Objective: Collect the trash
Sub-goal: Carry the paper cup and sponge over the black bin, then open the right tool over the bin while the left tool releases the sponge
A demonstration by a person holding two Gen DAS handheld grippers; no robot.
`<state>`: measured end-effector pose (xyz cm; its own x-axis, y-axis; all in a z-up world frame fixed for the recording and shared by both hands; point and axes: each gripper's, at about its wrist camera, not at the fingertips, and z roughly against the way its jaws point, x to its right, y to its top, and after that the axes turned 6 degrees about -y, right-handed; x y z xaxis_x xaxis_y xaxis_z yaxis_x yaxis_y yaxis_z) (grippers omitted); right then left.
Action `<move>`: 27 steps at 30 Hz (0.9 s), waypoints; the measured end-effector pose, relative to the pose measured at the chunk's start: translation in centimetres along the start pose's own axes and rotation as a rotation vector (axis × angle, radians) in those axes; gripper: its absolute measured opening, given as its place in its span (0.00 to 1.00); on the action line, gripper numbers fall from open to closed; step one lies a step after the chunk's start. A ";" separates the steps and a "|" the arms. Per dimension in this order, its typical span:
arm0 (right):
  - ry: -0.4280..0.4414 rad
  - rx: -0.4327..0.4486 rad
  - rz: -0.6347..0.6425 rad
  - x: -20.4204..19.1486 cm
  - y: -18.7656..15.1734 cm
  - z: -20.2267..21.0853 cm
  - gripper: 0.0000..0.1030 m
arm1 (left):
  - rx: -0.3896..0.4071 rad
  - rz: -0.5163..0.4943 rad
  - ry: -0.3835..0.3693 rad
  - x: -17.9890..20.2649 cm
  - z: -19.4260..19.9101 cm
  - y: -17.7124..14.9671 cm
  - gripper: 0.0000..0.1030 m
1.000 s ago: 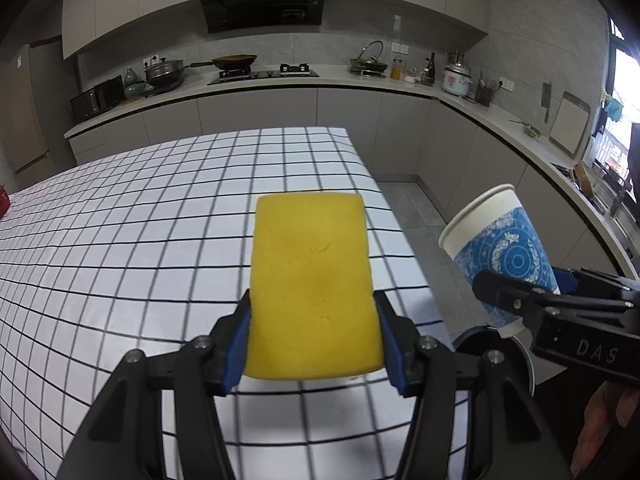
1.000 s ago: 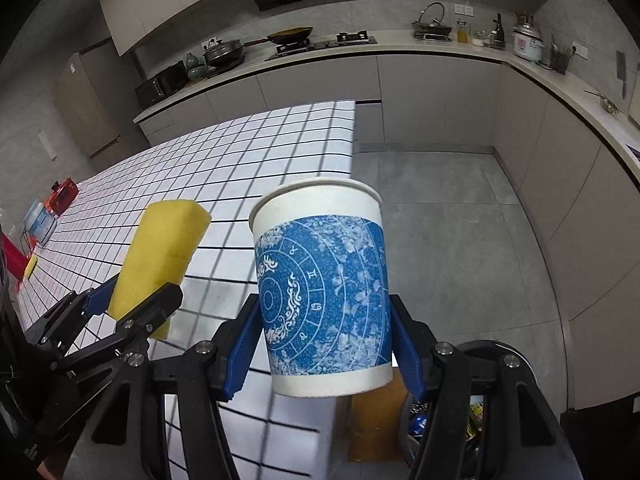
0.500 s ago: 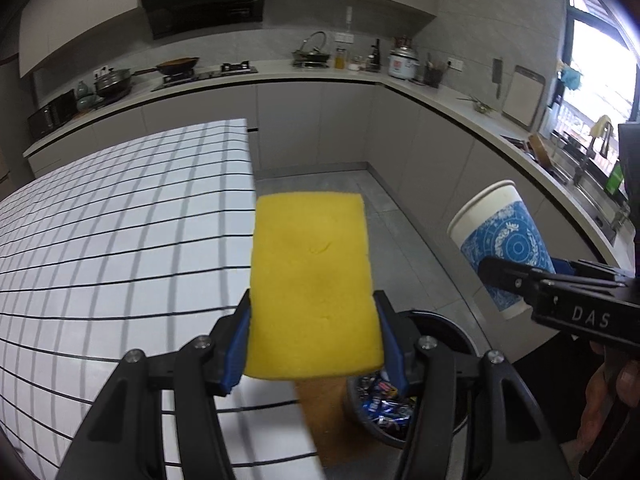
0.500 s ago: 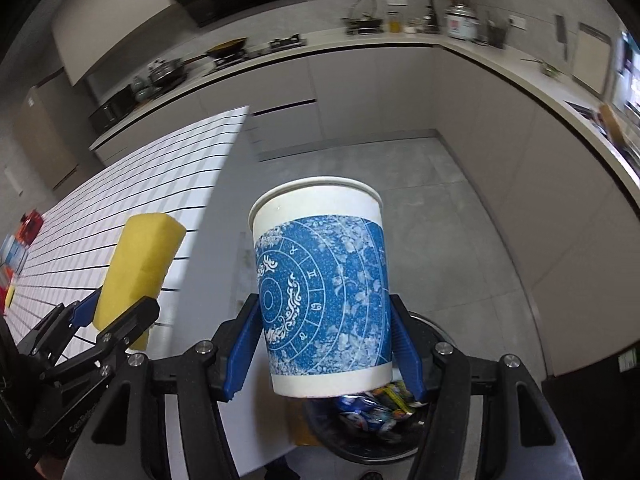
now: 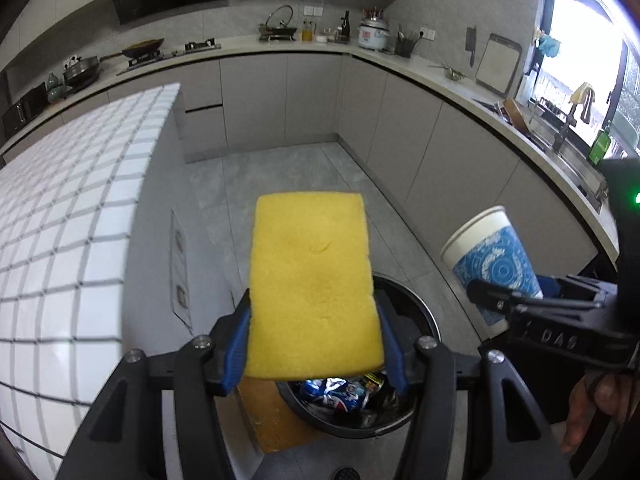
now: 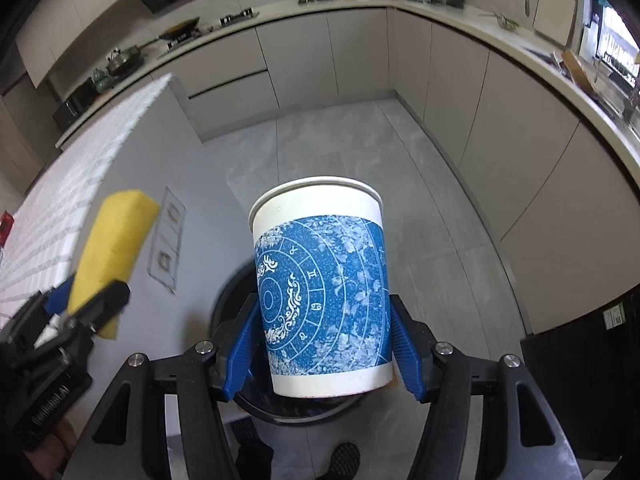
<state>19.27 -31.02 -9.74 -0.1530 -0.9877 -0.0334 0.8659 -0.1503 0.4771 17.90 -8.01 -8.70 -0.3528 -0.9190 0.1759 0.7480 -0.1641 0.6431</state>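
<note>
My left gripper (image 5: 314, 344) is shut on a flat yellow sponge (image 5: 312, 284) and holds it over the near rim of a round black trash bin (image 5: 416, 312) on the floor. Crumpled wrappers (image 5: 344, 390) lie in the bin. My right gripper (image 6: 324, 352) is shut on a white paper cup with a blue pattern (image 6: 322, 300), upright, above the same bin (image 6: 224, 304). The cup (image 5: 494, 264) shows to the right in the left wrist view; the sponge (image 6: 114, 248) shows to the left in the right wrist view.
The white island with a black grid top (image 5: 68, 216) stands to the left, its grey side (image 6: 160, 168) next to the bin. A brown board (image 5: 268, 416) lies by the bin. Grey cabinets and a counter (image 5: 460, 92) wrap the back and right. Grey floor (image 6: 360, 152) lies beyond.
Both grippers have moved right, off the island top, and now hang over the trash bin on the floor. Both keep their hold on the sponge and the cup.
</note>
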 end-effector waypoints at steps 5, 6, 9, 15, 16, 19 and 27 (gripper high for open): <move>0.005 -0.068 0.032 0.4 -2.3 -2.8 0.61 | -0.032 0.025 -0.009 0.8 -1.1 -1.7 0.56; 0.009 -0.077 0.038 0.5 -2.4 -3.3 0.61 | -0.036 0.028 -0.011 0.9 -1.3 -1.9 0.56; 0.021 -0.108 0.060 0.3 -3.4 -4.9 0.61 | -0.057 0.037 -0.015 1.2 -2.2 -2.6 0.56; 0.029 -0.141 0.148 -0.5 -4.9 -7.5 0.61 | -0.098 0.070 -0.031 1.6 -4.3 -4.3 0.56; 0.024 -0.144 0.174 -0.7 -5.1 -8.1 0.61 | -0.102 0.068 -0.032 1.6 -4.6 -4.4 0.56; 0.035 -0.152 0.221 -1.0 -5.2 -9.3 0.61 | -0.115 0.078 -0.050 1.6 -5.7 -4.5 0.59; 0.005 -0.159 0.333 -1.1 -6.8 -12.7 1.00 | -0.093 0.108 0.102 -0.7 -5.9 -5.2 0.99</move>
<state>19.56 -29.43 -24.13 0.1519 -0.9837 0.0965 0.9311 0.1752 0.3199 17.53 -8.61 -16.55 -0.2123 -0.9640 0.1603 0.8288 -0.0907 0.5521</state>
